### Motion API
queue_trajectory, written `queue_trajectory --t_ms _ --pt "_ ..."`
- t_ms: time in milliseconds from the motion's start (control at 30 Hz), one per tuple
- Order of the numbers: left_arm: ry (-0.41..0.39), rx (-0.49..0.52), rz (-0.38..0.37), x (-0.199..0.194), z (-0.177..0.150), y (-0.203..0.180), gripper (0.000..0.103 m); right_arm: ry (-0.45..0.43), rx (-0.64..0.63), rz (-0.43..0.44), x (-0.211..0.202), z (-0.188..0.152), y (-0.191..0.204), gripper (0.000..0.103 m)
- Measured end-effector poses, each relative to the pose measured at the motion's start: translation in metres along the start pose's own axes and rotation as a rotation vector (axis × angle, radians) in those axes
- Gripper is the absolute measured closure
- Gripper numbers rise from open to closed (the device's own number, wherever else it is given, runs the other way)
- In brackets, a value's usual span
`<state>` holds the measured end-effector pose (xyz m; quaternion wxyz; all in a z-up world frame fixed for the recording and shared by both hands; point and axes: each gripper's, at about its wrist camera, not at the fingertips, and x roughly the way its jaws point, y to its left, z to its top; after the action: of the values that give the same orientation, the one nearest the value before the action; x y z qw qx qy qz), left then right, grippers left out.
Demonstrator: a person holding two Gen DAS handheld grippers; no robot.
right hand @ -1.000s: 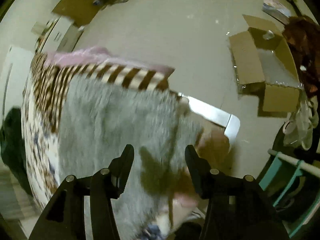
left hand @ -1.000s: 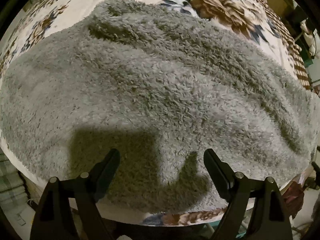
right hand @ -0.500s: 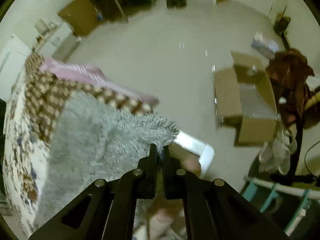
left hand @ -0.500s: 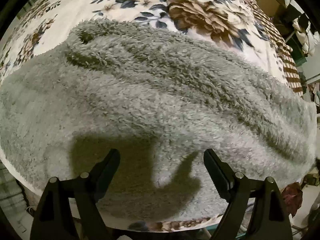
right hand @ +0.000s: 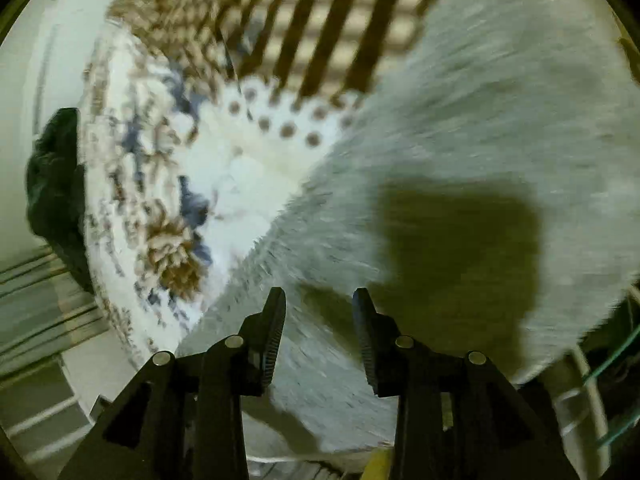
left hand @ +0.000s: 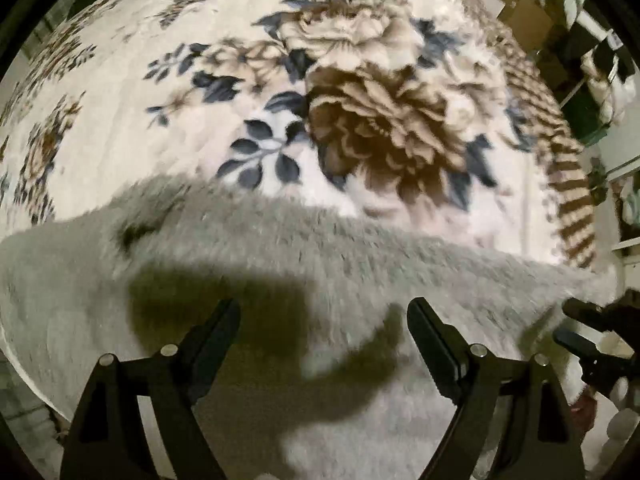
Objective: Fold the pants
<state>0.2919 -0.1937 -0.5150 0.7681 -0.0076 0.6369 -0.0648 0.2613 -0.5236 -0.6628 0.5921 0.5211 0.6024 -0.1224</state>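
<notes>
Now my left gripper (left hand: 322,344) and right gripper (right hand: 318,330) hover, jaws apart, over grey pants (left hand: 360,264) on the bed (left hand: 160,128); I judge a hem grasp comes next.

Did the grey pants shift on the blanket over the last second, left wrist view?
Yes. The grey pants now cover less of the floral blanket; their far edge sits nearer the camera, below the big brown flower.

My right gripper (right hand: 319,320), clamped on the grey pants (left hand: 280,264) half a second ago, has let go and its fingers (right hand: 275,324) stand apart over the fleece. The pants now cover less of the floral blanket (left hand: 248,80) in my left view, and my right gripper (left hand: 596,340) has come into sight there.
</notes>
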Motion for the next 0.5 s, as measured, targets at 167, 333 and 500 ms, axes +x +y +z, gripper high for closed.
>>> queue_trajectory --t_ms 167,333,500 --pt "0.026 0.029 -0.019 0.028 0.007 0.007 0.029 -0.016 0.106 -0.072 0.031 0.010 0.004 0.085" --pt "-0.036 0.042 -0.086 0.026 0.019 0.021 0.095 -0.138 0.059 -0.088 0.002 0.007 0.020 0.098" --pt "-0.064 0.046 -0.108 0.025 0.036 0.030 0.096 -0.204 0.053 -0.078 -0.018 0.015 0.021 0.103"
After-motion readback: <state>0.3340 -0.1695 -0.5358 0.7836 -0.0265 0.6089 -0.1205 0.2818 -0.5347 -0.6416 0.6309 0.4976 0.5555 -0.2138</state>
